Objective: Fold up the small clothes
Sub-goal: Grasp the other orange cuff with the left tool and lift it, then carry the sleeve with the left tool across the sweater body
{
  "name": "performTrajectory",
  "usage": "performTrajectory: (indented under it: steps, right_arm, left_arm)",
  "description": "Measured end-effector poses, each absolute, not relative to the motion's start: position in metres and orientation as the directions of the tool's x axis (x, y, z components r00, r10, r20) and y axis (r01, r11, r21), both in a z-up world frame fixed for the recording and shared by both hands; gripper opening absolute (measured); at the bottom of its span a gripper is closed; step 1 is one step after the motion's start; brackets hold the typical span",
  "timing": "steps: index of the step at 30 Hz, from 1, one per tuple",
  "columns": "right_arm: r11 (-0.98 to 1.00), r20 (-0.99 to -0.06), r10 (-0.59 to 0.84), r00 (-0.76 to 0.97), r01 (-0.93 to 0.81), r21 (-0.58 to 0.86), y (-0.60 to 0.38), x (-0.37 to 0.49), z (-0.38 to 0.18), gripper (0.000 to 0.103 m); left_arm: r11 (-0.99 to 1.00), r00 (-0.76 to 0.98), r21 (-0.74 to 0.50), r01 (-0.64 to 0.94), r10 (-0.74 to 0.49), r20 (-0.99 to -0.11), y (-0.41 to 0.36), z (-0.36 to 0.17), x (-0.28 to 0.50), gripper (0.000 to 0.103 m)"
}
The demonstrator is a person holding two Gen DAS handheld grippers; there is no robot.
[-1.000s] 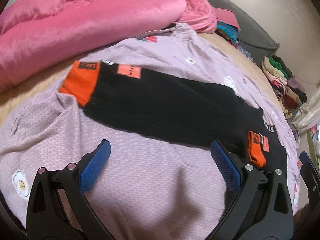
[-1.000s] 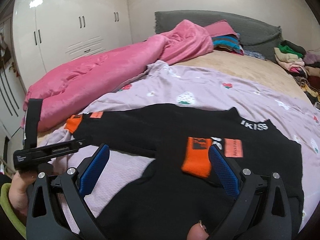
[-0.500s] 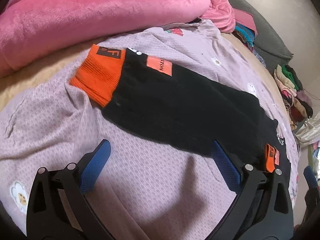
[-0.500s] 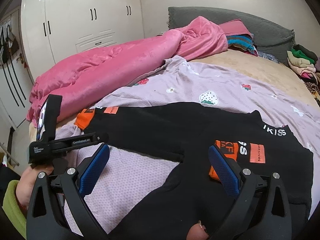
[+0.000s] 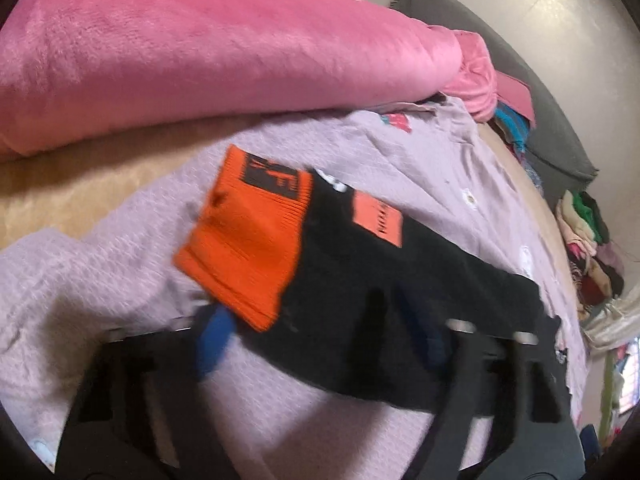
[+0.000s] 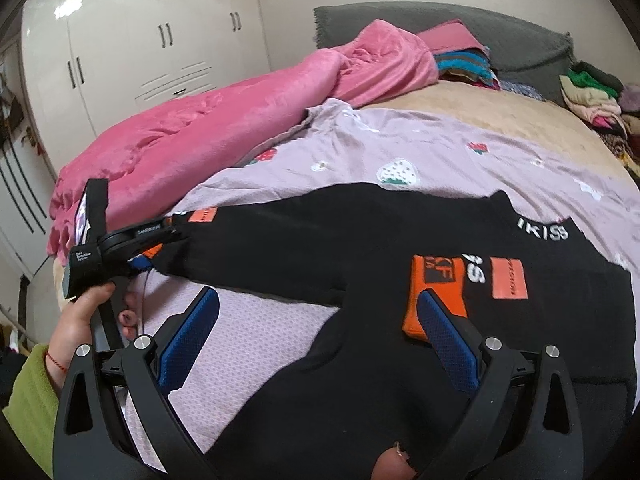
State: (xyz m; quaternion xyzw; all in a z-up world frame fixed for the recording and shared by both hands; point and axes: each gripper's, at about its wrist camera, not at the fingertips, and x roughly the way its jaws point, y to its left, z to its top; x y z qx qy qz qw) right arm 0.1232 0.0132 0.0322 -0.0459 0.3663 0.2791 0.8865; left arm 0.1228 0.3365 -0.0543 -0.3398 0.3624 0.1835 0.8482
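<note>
A black sweater [image 6: 360, 248] with orange cuffs lies on a lilac sheet [image 6: 420, 152] on the bed. Its right sleeve is folded across the chest, cuff [image 6: 436, 292] lying there. Its left sleeve [image 5: 400, 292] stretches out to the side, orange cuff [image 5: 248, 236] at its end. My left gripper [image 5: 316, 336] is at that cuff, one blue finger under the cuff's edge and one over the black sleeve; the view is blurred. It shows in the right wrist view [image 6: 152, 248] at the cuff. My right gripper [image 6: 316, 336] is open and empty above the sweater's body.
A pink blanket [image 5: 200, 52] lies bunched along the far side of the bed. A grey headboard [image 6: 480, 36] with stacked clothes [image 6: 592, 96] stands at the back right. White wardrobe doors [image 6: 132, 48] stand behind the bed.
My left gripper has moved forward to the outstretched sleeve's orange cuff, and its fingers now straddle the cuff edge. My right gripper has drawn back a little from the folded cuff.
</note>
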Motion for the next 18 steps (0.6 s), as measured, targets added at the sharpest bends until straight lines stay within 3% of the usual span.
performTrajectory:
  steps: [4, 7, 18]
  right_arm:
    - [0.853, -0.679, 0.451, 0.579, -0.505, 0.136, 0.004, 0.124, 0.028, 0.099]
    - [0.858, -0.678, 0.446, 0.585, -0.495, 0.138, -0.003, 0.121, 0.027, 0.098]
    - [0.887, -0.655, 0.426, 0.624, -0.431, 0.167, -0.04, 0.121, 0.036, 0.098]
  left_arm:
    - [0.672, 0.695, -0.487, -0.559, 0.059, -0.716, 0.345, -0.054, 0.114, 0.018]
    - [0.662, 0.731, -0.528, -0.532, 0.046, -0.68, 0.347, -0.05, 0.107, 0.011]
    - [0.718, 0.839, -0.574, -0.393, 0.025, -0.544, 0.321, 0.0, 0.086, 0.009]
